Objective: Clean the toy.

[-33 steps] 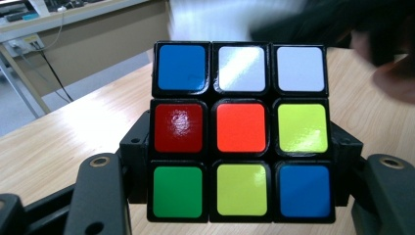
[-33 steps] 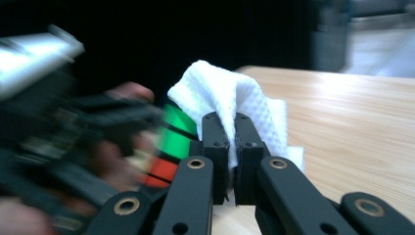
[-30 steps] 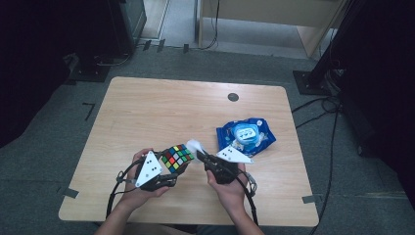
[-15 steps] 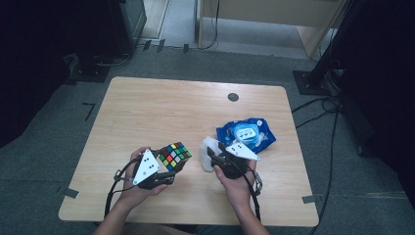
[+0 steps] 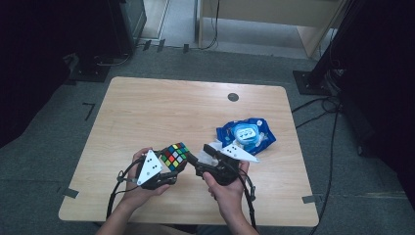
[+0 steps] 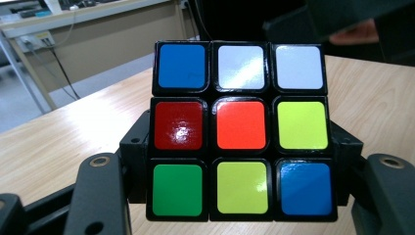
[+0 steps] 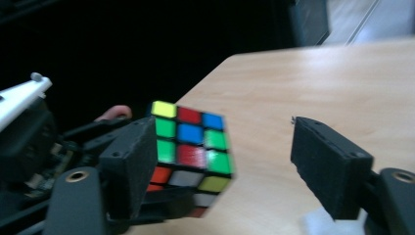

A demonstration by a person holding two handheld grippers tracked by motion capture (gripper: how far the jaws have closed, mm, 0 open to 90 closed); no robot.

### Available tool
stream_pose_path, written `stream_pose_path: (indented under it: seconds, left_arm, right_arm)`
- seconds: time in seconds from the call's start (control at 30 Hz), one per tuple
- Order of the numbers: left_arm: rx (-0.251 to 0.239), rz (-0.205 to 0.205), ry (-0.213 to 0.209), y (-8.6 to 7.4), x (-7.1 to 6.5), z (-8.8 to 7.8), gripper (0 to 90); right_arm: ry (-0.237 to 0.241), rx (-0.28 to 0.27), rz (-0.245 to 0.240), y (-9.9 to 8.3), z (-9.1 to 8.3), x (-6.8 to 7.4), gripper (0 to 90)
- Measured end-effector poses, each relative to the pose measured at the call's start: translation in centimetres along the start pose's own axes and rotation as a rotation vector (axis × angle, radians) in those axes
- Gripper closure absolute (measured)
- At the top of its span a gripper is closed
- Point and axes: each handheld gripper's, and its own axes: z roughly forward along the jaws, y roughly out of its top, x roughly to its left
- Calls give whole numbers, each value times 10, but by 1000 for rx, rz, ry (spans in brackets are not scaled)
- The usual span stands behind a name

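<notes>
Puzzle cube: the colourful cube is held up just above the wooden table, near the front edge, between the two hands.
Cube face: in the left gripper view the cube shows blue, white and white squares on top, red, orange and yellow in the middle, and green, yellow and blue at the bottom.
Left gripper: the left gripper pinches the cube from both sides, its jaws pressed tight on it.
Right gripper: the right gripper is just beside the cube, on its right. Its jaws have just been opening and stand wide apart, with no pad pressing on the cube.
Blue bag: a crinkly blue packet lies on the table behind the right gripper, close to it.
Table hole: a small dark round cap sits near the far edge.
</notes>
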Motion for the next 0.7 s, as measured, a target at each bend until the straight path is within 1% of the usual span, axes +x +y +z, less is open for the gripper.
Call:
stream_pose_path:
  seconds: [0.07, 0.1, 0.2, 0.3, 0.4, 0.53, 0.6, 0.63, 0.7]
  left_arm:
    - [0, 7, 10, 0, -5, 3, 339]
    - [-4, 10, 11, 0, -7, 3, 339]
    - [-8, 11, 21, 1, -11, 5, 339]
    - [-16, 7, 25, 1, -13, 6, 339]
    - [-23, -5, 28, 1, -13, 5, 339]
    - [-24, -17, 28, 1, -13, 5, 339]
    - [-24, -23, 30, 1, -13, 6, 338]
    - [-24, -24, 33, 1, -13, 6, 338]
    - [-27, -21, 36, 1, -14, 5, 338]
  right_arm:
    - [23, 18, 49, -4, 5, 0, 234]
    - [30, 30, 61, -6, 7, 1, 233]
    - [43, 46, 80, -10, 12, 1, 240]
    - [55, 51, 111, -14, 15, 0, 300]
    - [77, 50, 119, -17, 17, -2, 310]
    - [115, 59, 184, -16, 18, -7, 326]
    - [123, 63, 209, -17, 18, -8, 327]
    - [123, 65, 214, -17, 19, -8, 326]
    - [123, 75, 205, -18, 19, -8, 320]
